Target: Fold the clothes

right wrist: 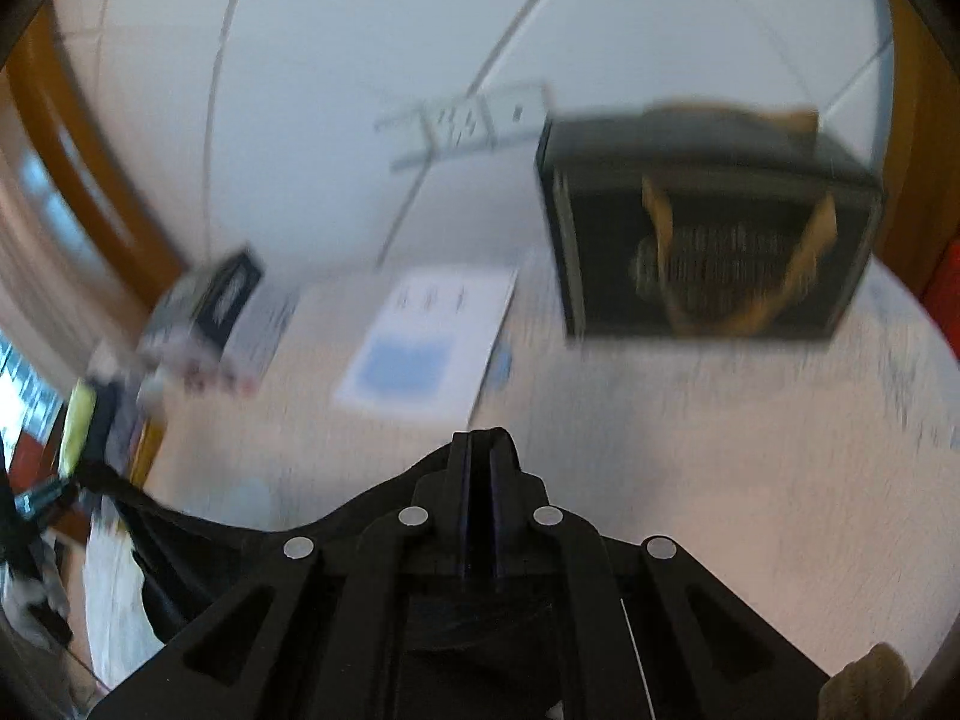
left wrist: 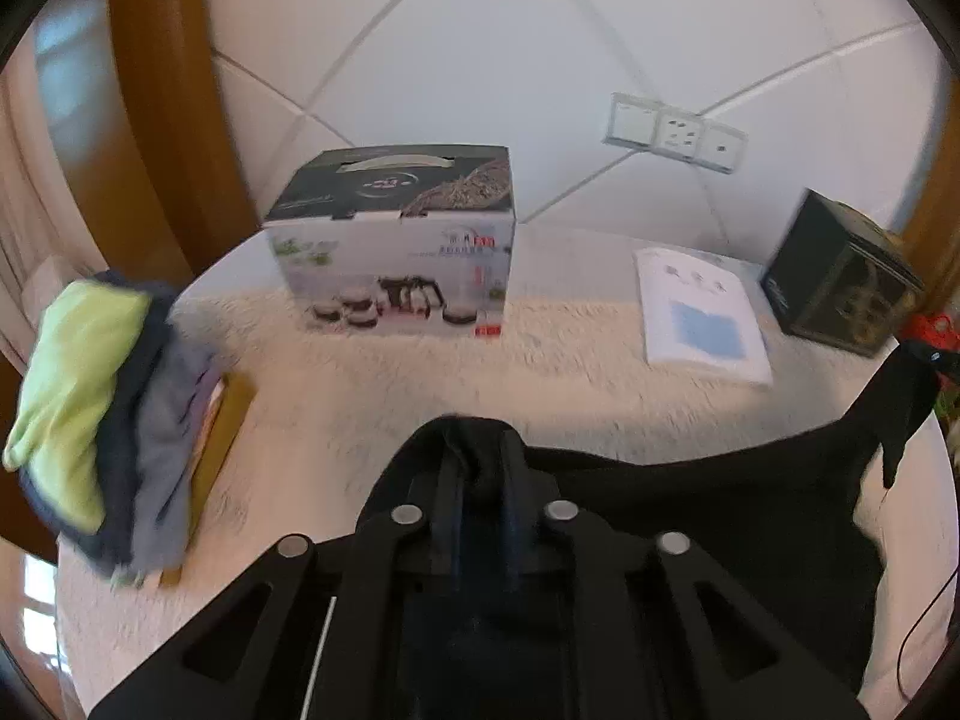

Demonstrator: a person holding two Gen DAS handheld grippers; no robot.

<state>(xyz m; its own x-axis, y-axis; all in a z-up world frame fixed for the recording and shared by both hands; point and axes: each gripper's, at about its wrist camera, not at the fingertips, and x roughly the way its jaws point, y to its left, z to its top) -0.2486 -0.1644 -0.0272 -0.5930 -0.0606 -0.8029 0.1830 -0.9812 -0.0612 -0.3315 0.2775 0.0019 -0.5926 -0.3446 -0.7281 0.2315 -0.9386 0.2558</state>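
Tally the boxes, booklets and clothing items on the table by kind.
Boxes: 2, tea-set box, dark box
Booklets: 1, white booklet
Clothing: 2, black garment between both grippers, folded stack counted as one
Total: 5

black garment (left wrist: 720,510) | lifted, stretched edge | over fluffy white cover; folded clothes pile (left wrist: 102,414) left

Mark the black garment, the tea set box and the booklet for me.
black garment (left wrist: 720,510): left wrist view, on its wide flat middle.
tea set box (left wrist: 396,276): left wrist view, on its printed front face.
booklet (left wrist: 699,312): left wrist view, on its cover.
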